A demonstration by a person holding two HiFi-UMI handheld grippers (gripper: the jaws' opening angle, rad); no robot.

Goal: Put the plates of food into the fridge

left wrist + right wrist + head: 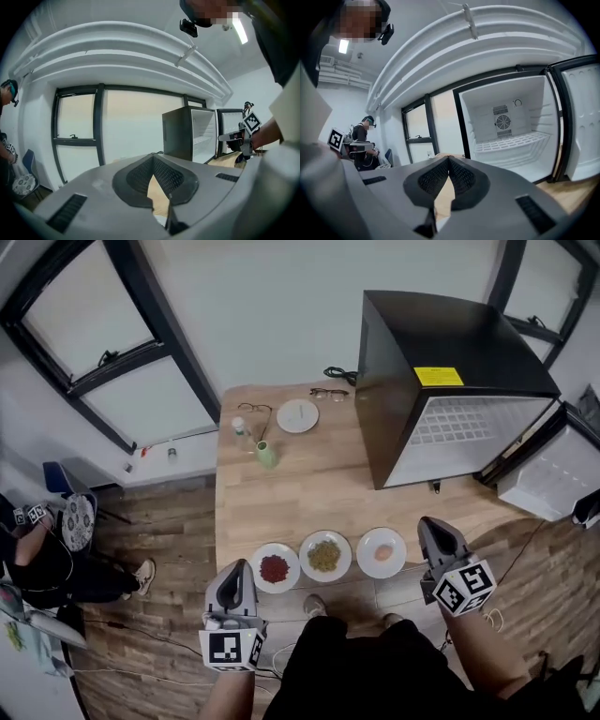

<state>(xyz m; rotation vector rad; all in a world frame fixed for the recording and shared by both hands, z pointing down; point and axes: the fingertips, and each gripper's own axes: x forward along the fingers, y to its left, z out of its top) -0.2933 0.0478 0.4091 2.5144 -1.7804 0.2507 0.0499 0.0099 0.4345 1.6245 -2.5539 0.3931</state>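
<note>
Person's torso [375,681]: dark clothing fills the bottom edge of the head view, and both forearms reach forward from it.
Left gripper [238,566]: it is held at the near edge of the wooden table [309,493], just beside the plate of red food [275,568]. Its jaws are pressed together, the tips meeting with nothing between them.
Right gripper [428,521]: it is just right of the plate with a pale orange piece [382,552]. Its jaws are pressed together and empty, and its own view faces the open fridge [441,381].
Marker cubes: each gripper carries black-and-white square patterns, with no words.
Plates of food: three white plates sit in a row along the table's near edge, all outside the fridge. The plate of greenish-yellow food [325,556] is in the middle.
Fridge: black and standing on the table's right side, with its door [553,479] swung open. The inside is white, with a wire shelf [513,140] and a round fan [503,123] on the back wall.
Yellow sticker [439,376]: it is on the fridge top, and its print is too small to read.
Far end of table: a white dish [298,415], two pairs of glasses [328,393] and a green cup [266,454].
Second person [37,559]: at the left, well apart from the table.
</note>
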